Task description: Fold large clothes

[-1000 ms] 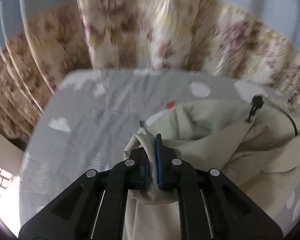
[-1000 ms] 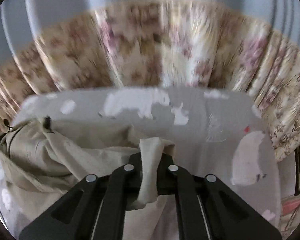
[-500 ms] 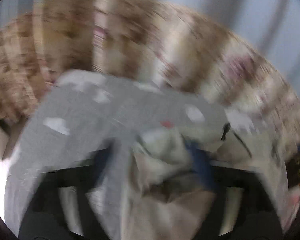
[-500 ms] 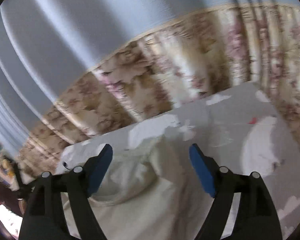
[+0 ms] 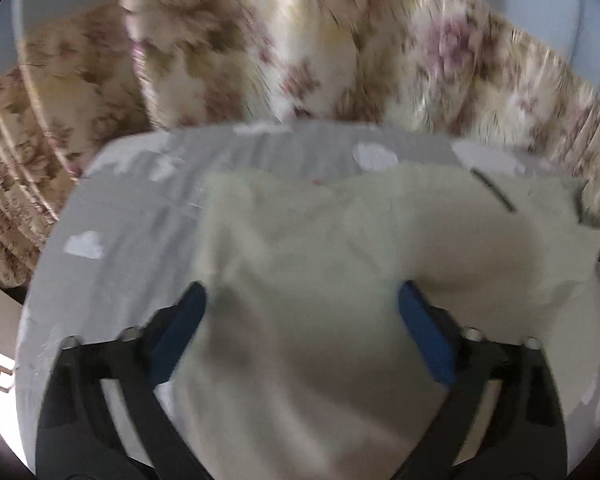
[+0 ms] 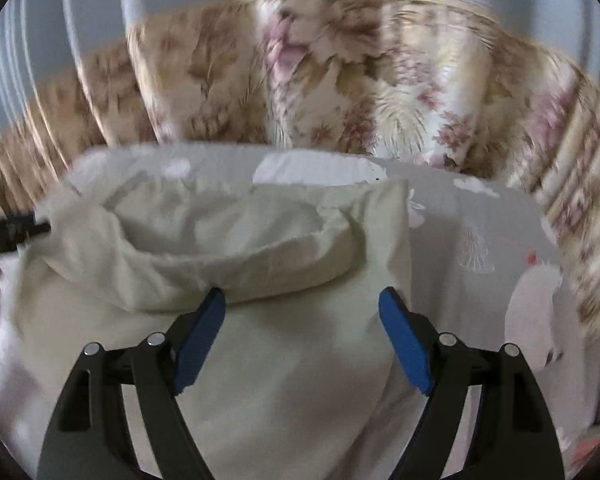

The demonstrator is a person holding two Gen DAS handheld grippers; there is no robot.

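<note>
Cloth, a cream garment, lies spread on the gray sheet of a bed, reaching toward its far edge, where a flowered curtain hangs. The right gripper stands wide open just above the garment, its 2 blue pads clear of the fabric. The left gripper is also spread wide, though its jaws have just been closing a little; blurred fabric fills the gap without being pinched.

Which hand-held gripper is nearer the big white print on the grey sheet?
Right. The right hand-held gripper has the white print beside its right finger; the left hand-held gripper sits across the cream garment from it.
</note>
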